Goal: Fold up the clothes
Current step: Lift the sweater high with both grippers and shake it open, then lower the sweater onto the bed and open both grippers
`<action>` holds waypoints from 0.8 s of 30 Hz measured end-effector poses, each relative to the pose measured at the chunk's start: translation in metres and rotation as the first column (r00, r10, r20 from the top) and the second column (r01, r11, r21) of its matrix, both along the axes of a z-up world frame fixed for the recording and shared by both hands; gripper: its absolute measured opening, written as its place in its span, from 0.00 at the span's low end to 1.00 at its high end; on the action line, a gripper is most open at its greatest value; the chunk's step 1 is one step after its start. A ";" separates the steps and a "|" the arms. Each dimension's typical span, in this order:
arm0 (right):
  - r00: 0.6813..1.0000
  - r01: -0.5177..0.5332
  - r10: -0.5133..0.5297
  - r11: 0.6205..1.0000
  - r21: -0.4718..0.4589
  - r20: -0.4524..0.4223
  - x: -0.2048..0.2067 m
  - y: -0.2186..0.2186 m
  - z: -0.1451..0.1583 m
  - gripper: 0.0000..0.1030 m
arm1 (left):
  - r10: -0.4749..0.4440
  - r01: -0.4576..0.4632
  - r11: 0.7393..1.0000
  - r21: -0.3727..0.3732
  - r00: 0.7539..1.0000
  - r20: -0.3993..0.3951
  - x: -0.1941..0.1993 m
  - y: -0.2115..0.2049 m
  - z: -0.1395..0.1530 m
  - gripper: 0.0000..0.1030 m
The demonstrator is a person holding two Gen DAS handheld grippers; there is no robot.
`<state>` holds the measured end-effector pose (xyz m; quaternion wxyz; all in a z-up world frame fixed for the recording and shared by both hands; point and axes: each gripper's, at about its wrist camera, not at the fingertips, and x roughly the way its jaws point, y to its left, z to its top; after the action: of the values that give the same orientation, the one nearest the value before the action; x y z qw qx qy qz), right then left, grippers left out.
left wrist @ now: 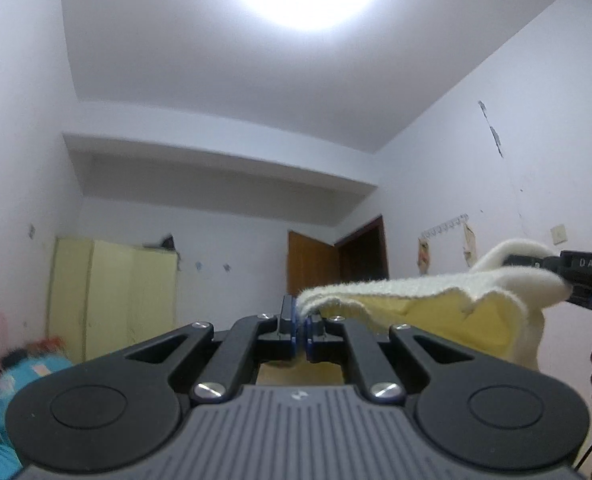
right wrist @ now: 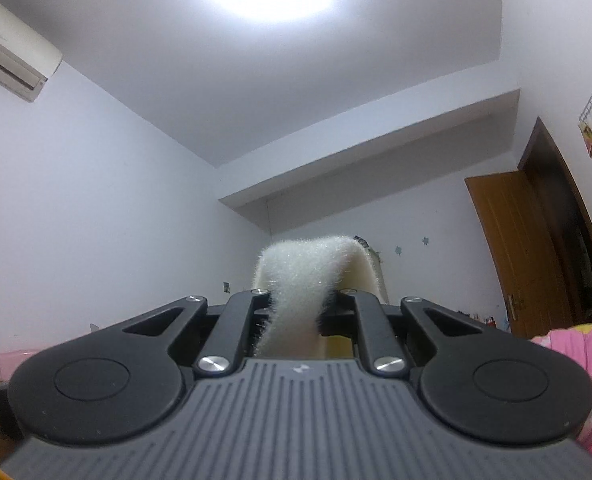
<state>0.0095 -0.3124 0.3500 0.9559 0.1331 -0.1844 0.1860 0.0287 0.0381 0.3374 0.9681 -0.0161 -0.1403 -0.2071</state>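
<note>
A fluffy cream garment (left wrist: 435, 288) with a pale yellow lining hangs stretched in the air between both grippers. My left gripper (left wrist: 301, 320) is shut on one end of its edge, low in the middle of the left wrist view. At the right edge of that view my right gripper (left wrist: 551, 268) clamps the other end, with a hand below it. In the right wrist view the garment (right wrist: 299, 280) bulges up over my right gripper (right wrist: 292, 316), which is shut on it; the fingertips are hidden by the fleece.
Both cameras tilt up at white walls and a bright ceiling lamp. A pale yellow wardrobe (left wrist: 112, 292) and a brown door (left wrist: 315, 264) stand at the far wall. Bedding shows low on the left (left wrist: 12, 384) and pink bedding low on the right (right wrist: 575, 360). An air conditioner (right wrist: 12, 48) hangs high.
</note>
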 end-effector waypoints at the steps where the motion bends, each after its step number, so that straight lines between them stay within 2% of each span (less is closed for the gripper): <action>1: 1.000 0.000 0.000 1.000 0.001 -0.011 0.003 -0.003 -0.006 0.09 | -0.002 0.003 1.000 0.015 1.000 -0.022 0.008 -0.004 -0.008 0.05; 2: 1.000 0.000 0.000 1.000 0.001 -0.023 0.006 -0.005 -0.013 0.09 | -0.003 0.005 0.999 0.032 0.999 -0.046 0.016 -0.008 -0.017 0.05; 5: 0.992 0.016 -0.017 1.000 -0.006 -0.128 0.030 -0.011 -0.052 0.09 | 0.004 0.010 0.996 0.090 0.989 -0.145 0.049 -0.020 -0.056 0.05; 8: 0.967 0.041 -0.047 0.999 -0.028 -0.250 0.060 -0.017 -0.101 0.09 | 0.006 0.033 0.989 0.141 0.964 -0.267 0.087 -0.031 -0.104 0.05; 10: 0.936 0.069 -0.084 0.996 -0.055 -0.342 0.084 -0.020 -0.141 0.09 | 0.013 0.050 0.984 0.172 0.938 -0.346 0.115 -0.038 -0.137 0.05; 12: 0.893 0.095 -0.121 0.992 -0.081 -0.433 0.111 -0.022 -0.179 0.09 | 0.031 0.064 0.977 0.203 0.901 -0.432 0.151 -0.046 -0.174 0.05; 14: 0.837 0.112 -0.148 0.989 -0.100 -0.526 0.141 -0.020 -0.221 0.09 | 0.059 0.077 0.968 0.239 0.857 -0.512 0.188 -0.055 -0.214 0.05; 18: 0.706 0.137 -0.203 0.979 -0.150 -0.679 0.207 -0.010 -0.307 0.09 | 0.111 0.099 0.953 0.286 0.765 -0.635 0.259 -0.067 -0.283 0.05; 21: 0.618 0.147 -0.227 0.974 -0.173 -0.753 0.250 0.002 -0.365 0.09 | 0.141 0.105 0.948 0.299 0.706 -0.694 0.307 -0.072 -0.323 0.05; 24: 0.556 0.162 -0.251 0.968 -0.193 -0.793 0.291 0.002 -0.401 0.09 | 0.154 0.107 0.950 0.293 0.657 -0.738 0.336 -0.070 -0.361 0.12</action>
<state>0.3001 -0.3109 -0.0506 0.9542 0.1339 0.2676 0.0001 0.3642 -0.0321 -0.0234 0.9313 0.0543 0.3070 -0.1883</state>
